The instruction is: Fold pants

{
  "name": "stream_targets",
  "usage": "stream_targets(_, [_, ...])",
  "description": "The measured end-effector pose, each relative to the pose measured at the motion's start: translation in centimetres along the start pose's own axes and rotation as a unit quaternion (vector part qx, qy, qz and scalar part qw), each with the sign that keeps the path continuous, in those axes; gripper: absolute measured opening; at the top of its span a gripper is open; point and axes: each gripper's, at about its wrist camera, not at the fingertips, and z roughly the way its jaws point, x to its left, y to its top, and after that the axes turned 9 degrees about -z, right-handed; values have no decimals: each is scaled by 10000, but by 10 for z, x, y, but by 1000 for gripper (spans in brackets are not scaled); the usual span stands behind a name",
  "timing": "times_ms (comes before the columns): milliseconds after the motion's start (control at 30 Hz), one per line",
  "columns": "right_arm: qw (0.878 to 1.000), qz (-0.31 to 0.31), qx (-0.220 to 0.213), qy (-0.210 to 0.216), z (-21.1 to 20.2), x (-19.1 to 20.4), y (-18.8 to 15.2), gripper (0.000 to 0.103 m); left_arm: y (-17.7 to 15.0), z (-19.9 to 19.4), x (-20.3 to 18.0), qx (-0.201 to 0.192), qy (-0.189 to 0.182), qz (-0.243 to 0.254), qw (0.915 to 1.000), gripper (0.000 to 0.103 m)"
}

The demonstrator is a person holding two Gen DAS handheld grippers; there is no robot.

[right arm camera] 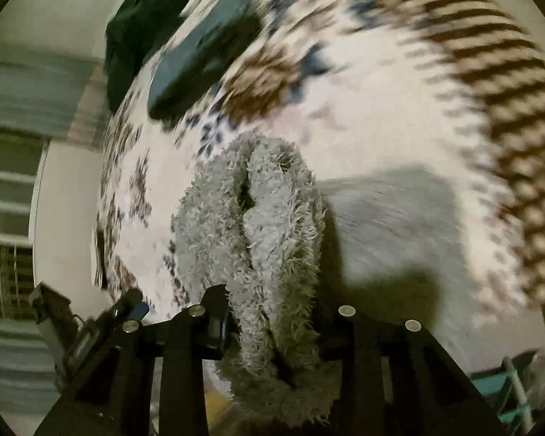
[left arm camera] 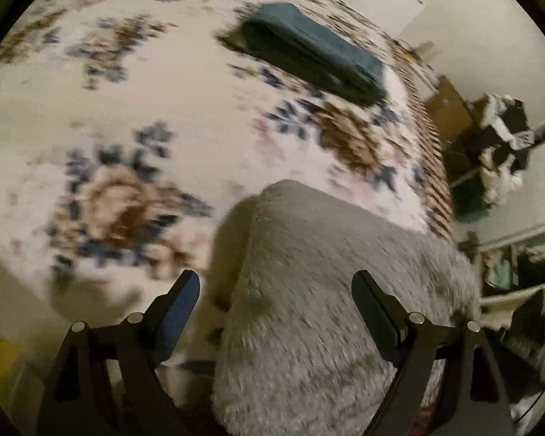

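Fuzzy grey pants (left arm camera: 319, 290) lie on a floral bedspread (left arm camera: 127, 109). In the left wrist view my left gripper (left arm camera: 276, 283) is open just above them, its fingers apart over the cloth's near edge. In the right wrist view my right gripper (right arm camera: 272, 323) is shut on a bunched fold of the grey pants (right arm camera: 258, 239), lifted off the bed, with the rest of the pants (right arm camera: 392, 225) lying flat beyond. Both views are blurred by motion.
A folded teal garment (left arm camera: 309, 51) lies farther back on the bed and also shows in the right wrist view (right arm camera: 203, 47). A dark green cloth (right arm camera: 145, 25) sits at the bed's far edge. Clutter and boxes (left arm camera: 497, 145) stand beside the bed.
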Motion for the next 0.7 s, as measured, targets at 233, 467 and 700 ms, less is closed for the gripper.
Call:
stream_targets(233, [9920, 852, -656, -664, -63, -92, -35, 35, -16, 72, -45, 850, -335, 479, 9947, 85])
stream_targets(467, [9843, 1336, 410, -1079, -35, -172, -44, 58, -21, 101, -58, 1369, -365, 678, 9876, 85])
stream_targets(700, [9924, 1114, -276, -439, -58, -167, -8, 89, 3, 85, -62, 1142, -555, 587, 9902, 85])
